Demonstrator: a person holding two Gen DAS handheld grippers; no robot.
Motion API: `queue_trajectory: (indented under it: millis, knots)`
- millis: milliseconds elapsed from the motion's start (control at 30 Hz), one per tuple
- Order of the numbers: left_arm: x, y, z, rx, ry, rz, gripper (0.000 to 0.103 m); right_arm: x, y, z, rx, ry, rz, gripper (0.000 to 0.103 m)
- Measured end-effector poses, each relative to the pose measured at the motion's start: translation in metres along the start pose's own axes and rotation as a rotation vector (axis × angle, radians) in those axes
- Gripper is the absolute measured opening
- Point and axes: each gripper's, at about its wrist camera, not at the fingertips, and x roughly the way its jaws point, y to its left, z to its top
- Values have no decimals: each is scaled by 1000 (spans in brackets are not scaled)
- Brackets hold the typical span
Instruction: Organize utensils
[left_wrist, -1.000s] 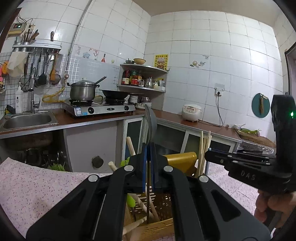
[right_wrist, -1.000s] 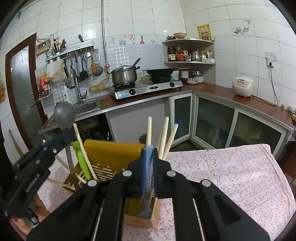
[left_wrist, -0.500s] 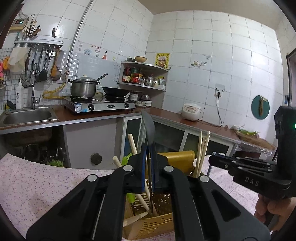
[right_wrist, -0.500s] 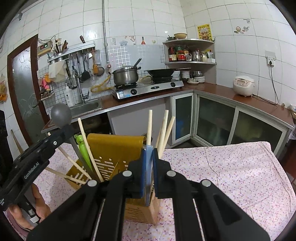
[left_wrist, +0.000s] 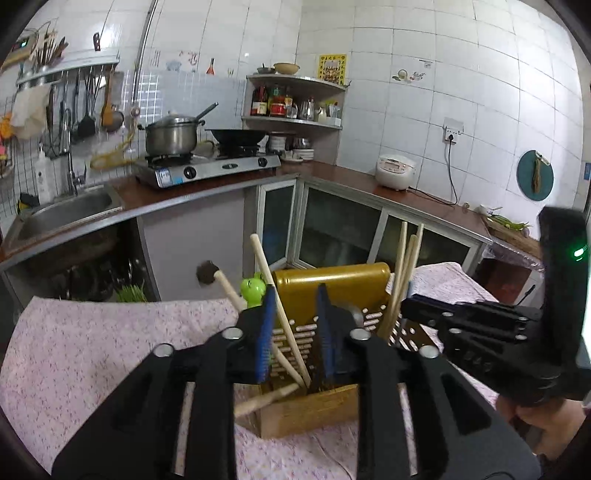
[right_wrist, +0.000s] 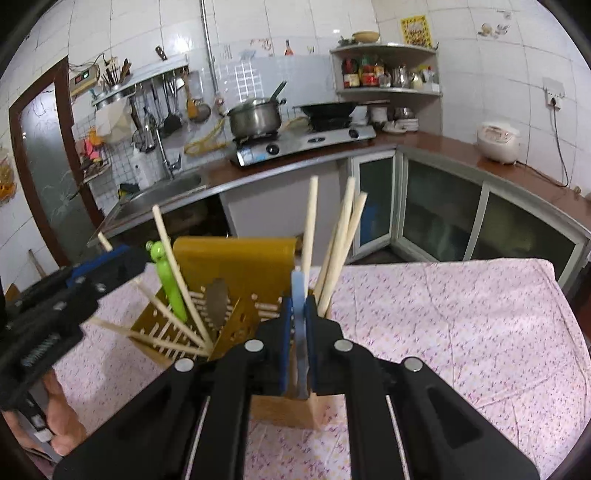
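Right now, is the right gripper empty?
No, the right gripper has its fingers clamped on a pale blue utensil above the wooden holder.

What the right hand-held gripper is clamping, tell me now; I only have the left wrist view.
Observer: The right hand-held gripper is shut on a pale blue utensil handle, which stands upright and reaches down to the wooden holder.
Operator: Report where the metal spoon sits. My own finger blocks it.
Observer: The metal spoon stands bowl-up in the holder, just right of the green utensil. It is clear of the left hand-held gripper, whose jaws are opening with nothing gripped.
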Motion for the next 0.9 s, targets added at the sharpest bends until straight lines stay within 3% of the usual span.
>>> queue_trajectory:
  millis: [100,167,200,233,333,567,733,900]
  knots:
    - [-24,5,-2,-13,1,25,53,-4,-6,0,43,11,8,11]
    - [-47,12,-3,-38,-9,37,70,-12,-9,1,60,16,13,47]
    - [-58,15,-5,-47,-15,54,84,-17,-9,1,60,7,10,53]
    - [-72,18,-7,-55,-28,78,91,-26,-9,0,55,-10,1,54]
    - [-107,26,-19,-72,-62,104,98,-46,-8,-6,49,-26,-26,64]
    - [-175,24,-67,-117,-130,189,98,-125,9,-60,-20,-161,-134,90]
    - [-207,11,-105,-117,-157,210,98,-180,19,-108,2,-245,-176,98]
    - [-241,-9,-136,-121,-225,225,98,-216,34,-148,-33,-290,-212,99]
